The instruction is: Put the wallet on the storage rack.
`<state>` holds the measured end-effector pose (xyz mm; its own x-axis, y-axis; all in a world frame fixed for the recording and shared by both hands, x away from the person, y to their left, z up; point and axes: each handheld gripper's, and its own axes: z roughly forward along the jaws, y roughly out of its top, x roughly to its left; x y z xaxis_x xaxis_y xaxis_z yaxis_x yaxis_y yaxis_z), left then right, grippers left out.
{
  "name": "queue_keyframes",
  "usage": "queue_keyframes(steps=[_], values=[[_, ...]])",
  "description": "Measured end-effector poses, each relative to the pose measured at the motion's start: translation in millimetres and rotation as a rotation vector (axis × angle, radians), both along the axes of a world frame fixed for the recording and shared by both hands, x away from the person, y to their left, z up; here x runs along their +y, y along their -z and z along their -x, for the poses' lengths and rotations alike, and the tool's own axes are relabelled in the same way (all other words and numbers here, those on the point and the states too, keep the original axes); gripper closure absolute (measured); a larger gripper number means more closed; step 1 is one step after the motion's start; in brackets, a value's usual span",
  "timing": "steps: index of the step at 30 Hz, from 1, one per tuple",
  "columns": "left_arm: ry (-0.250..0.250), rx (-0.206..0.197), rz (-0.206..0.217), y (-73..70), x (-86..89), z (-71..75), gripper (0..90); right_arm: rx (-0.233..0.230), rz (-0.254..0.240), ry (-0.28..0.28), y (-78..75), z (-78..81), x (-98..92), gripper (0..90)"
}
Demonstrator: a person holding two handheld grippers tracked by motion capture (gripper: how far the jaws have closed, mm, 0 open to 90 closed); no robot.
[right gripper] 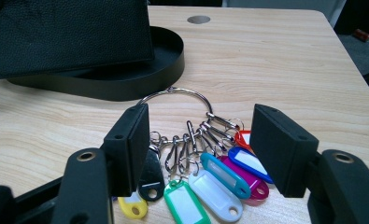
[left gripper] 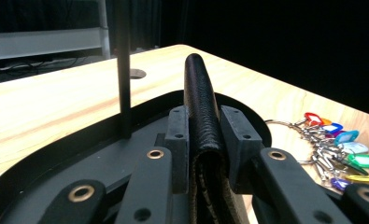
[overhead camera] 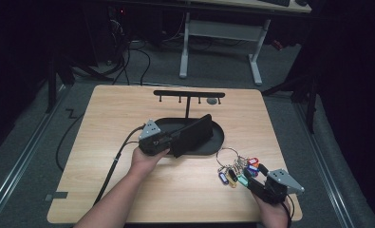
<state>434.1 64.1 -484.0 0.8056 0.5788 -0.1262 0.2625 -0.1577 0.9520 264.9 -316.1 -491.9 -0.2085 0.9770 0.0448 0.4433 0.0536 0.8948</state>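
A black leather wallet (overhead camera: 192, 134) stands on its edge, slanting over the black oval tray (overhead camera: 220, 137). My left gripper (overhead camera: 175, 140) is shut on its near end; in the left gripper view both pads (left gripper: 178, 140) press the wallet (left gripper: 198, 88) above the tray (left gripper: 70, 154). A steel key ring (overhead camera: 229, 154) with several coloured tags (overhead camera: 239, 172) lies on the table to the tray's right. My right gripper (right gripper: 200, 147) stands open around those tags (right gripper: 219, 179), its jaws wide on either side without touching them.
A thin black post (overhead camera: 187, 108) rises from the tray's back and carries a bar with hooks (overhead camera: 189, 93). A small round hole (overhead camera: 212, 100) sits in the wooden tabletop (overhead camera: 128, 109) behind it. A white desk frame (overhead camera: 218, 42) stands on the floor beyond.
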Motion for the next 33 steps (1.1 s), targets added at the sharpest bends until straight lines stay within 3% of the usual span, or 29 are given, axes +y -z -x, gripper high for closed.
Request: queue_keyframes(steps=[14,25,30,33], values=[[-0.023,-0.051,-0.072,-3.5,3.8,5.0,67.8,0.010,-0.004,-0.004,1.5,-1.4,0.6,38.3],[-0.060,-0.072,-0.071,1.5,17.1,5.4,67.4,0.006,0.002,0.000,1.2,-0.6,1.6,38.4],[-0.094,-0.060,-0.078,6.3,22.8,-1.7,65.7,0.007,0.003,-0.001,1.6,-0.7,1.5,38.5],[-0.106,-0.029,-0.059,9.8,27.7,-5.2,65.0,0.007,0.001,0.002,1.8,-0.8,0.6,38.5]])
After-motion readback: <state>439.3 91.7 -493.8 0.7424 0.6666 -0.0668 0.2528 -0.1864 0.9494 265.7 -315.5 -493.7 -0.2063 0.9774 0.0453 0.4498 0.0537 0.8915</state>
